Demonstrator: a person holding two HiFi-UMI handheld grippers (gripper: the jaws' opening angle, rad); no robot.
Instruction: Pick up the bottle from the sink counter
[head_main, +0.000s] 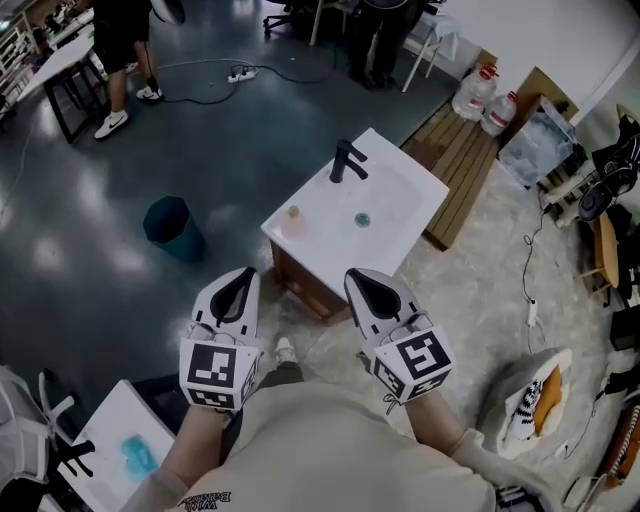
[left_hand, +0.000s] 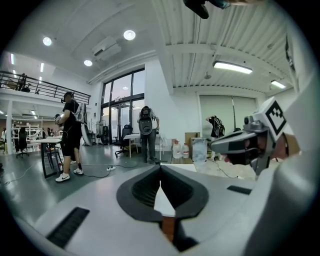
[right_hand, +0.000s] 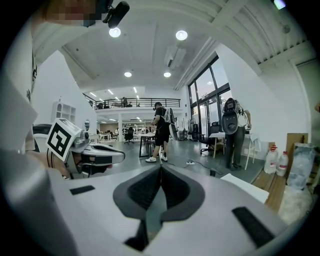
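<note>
Holding two claws level and side by side over a grey floor, a person faced a white sink surface (head_main: 405, 185) that stood ahead. The left claw (head_main: 243, 272) and the right claw (head_main: 352, 273) were both fully closed, tips pressed together with nothing caught between them, and both were apart from the sink surface. The bottle (head_main: 293, 219), small and pale pink, stood upright near the front left corner of the sink surface, beyond the claw tips and untouched. A black faucet (head_main: 346, 160) rose at the far edge of the basin, and a teal drain (head_main: 361, 219) showed to the right of the bottle. A dark blue bin (head_main: 172, 228) stood on the floor left of the sink, and two large water jugs (head_main: 485, 98) sat at the far end of a wooden platform (head_main: 462, 160) beside it. Other people stood in the background, one (head_main: 122, 45) next to a white table.
</note>
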